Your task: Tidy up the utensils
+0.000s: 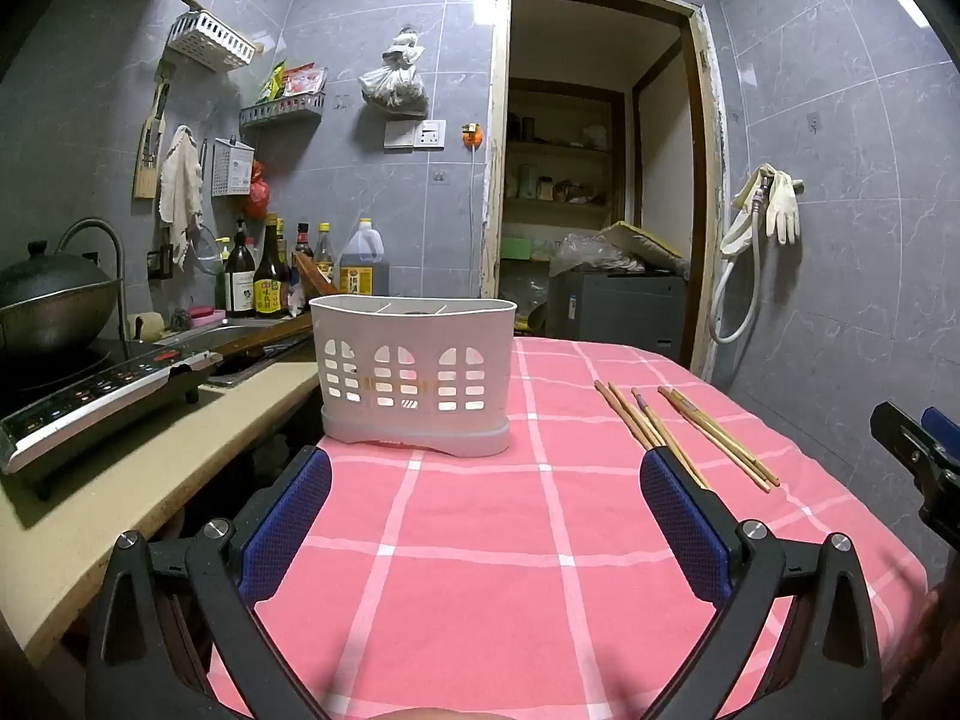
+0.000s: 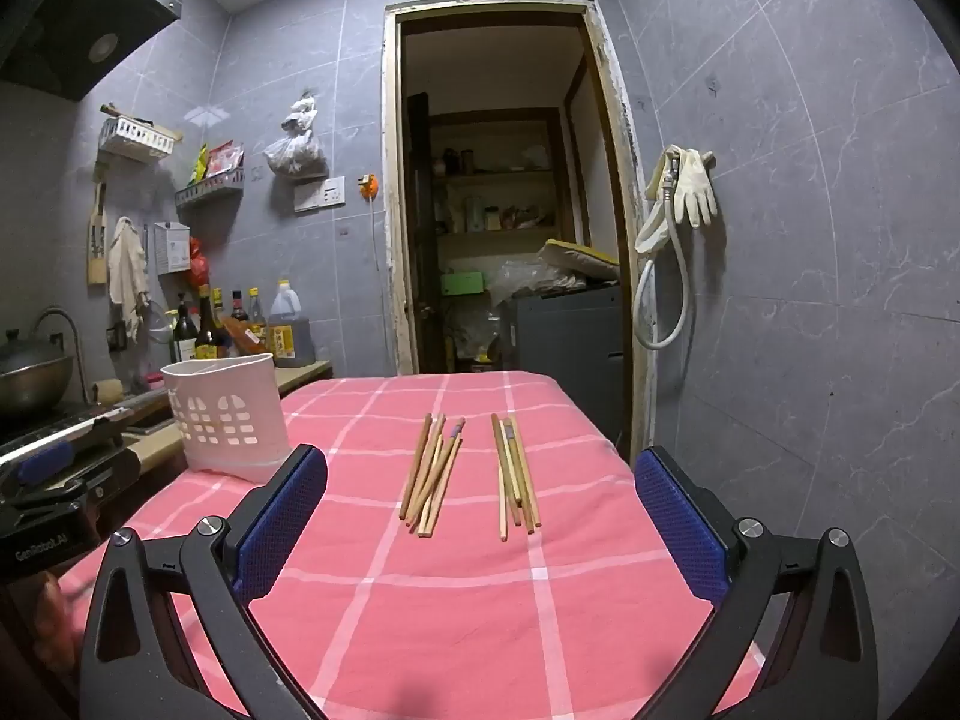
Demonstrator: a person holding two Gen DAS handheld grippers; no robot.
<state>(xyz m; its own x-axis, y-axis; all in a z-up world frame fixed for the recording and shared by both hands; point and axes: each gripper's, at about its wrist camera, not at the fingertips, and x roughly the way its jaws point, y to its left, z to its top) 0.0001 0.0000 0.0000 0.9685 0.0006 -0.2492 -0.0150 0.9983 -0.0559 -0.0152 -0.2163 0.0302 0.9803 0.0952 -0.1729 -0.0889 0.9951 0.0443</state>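
Observation:
A white slotted utensil holder (image 1: 414,372) (image 2: 225,414) stands on the pink checked tablecloth (image 1: 480,540) (image 2: 480,588) at its far left corner. Two bunches of wooden chopsticks lie flat on the cloth: a left bunch (image 2: 433,474) (image 1: 636,420) and a right bunch (image 2: 515,477) (image 1: 720,435). My left gripper (image 1: 485,480) is open, above the cloth just short of the holder, nothing between its blue pads. My right gripper (image 2: 480,480) is open too, held over the cloth short of the chopsticks. Its black body shows at the right edge of the left wrist view (image 1: 924,456).
A counter (image 1: 120,480) left of the table carries an induction cooker (image 1: 102,396), a wok (image 1: 54,300), a sink and several sauce bottles (image 1: 270,276). An open doorway (image 2: 510,228) lies behind the table. A hose and rubber gloves (image 2: 690,192) hang on the right wall.

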